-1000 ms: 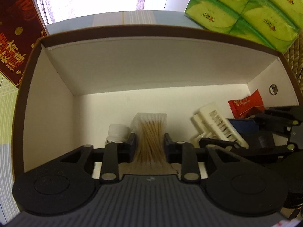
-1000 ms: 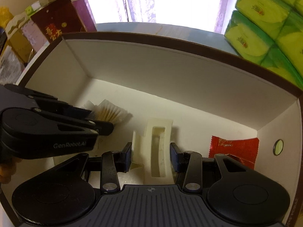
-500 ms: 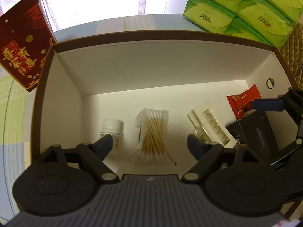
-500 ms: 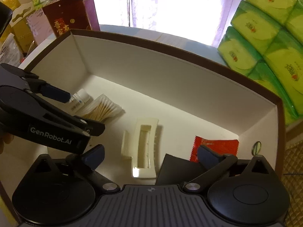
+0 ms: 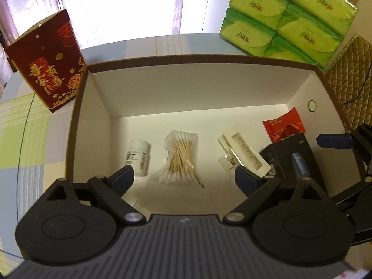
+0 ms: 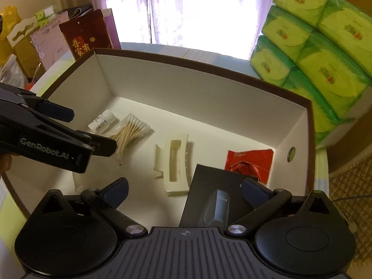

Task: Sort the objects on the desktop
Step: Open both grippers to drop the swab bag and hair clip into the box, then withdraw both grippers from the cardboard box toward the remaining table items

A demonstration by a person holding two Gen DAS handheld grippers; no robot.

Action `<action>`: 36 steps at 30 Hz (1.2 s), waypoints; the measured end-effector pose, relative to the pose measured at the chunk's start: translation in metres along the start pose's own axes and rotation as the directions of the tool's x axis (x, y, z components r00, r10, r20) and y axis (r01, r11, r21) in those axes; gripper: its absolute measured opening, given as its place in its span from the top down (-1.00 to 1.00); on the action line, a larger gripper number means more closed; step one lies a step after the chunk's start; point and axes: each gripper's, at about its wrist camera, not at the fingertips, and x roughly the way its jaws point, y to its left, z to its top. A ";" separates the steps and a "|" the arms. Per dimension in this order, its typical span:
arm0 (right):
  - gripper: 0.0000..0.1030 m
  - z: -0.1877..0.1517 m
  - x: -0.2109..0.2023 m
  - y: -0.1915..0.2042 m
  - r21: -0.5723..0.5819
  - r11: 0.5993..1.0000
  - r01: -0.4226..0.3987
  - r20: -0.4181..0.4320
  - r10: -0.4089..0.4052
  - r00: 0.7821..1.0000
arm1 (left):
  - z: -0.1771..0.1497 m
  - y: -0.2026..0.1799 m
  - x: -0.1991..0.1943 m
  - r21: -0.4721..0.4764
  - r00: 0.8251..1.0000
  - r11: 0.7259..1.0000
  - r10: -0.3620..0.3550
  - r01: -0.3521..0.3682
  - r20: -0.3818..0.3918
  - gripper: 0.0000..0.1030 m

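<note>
Cotton swabs [image 5: 181, 155] and hair clip [image 6: 174, 165] lie in box [image 5: 186, 86]; both grippers' jaws just opened wide (empty).

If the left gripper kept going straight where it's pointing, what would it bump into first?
Most likely the cotton swabs. The left gripper is open and empty, aimed down into the box, and the bag lies between its fingers' line. Depth is hard to judge, so it might meet the box floor just before them.
</note>
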 end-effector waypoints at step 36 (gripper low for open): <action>-0.96 -0.069 -0.146 0.036 0.189 0.982 -0.012 0.227 -0.031 0.973 | -0.094 -0.021 -0.150 -0.025 0.978 0.998 0.069 -0.065 0.195 -0.78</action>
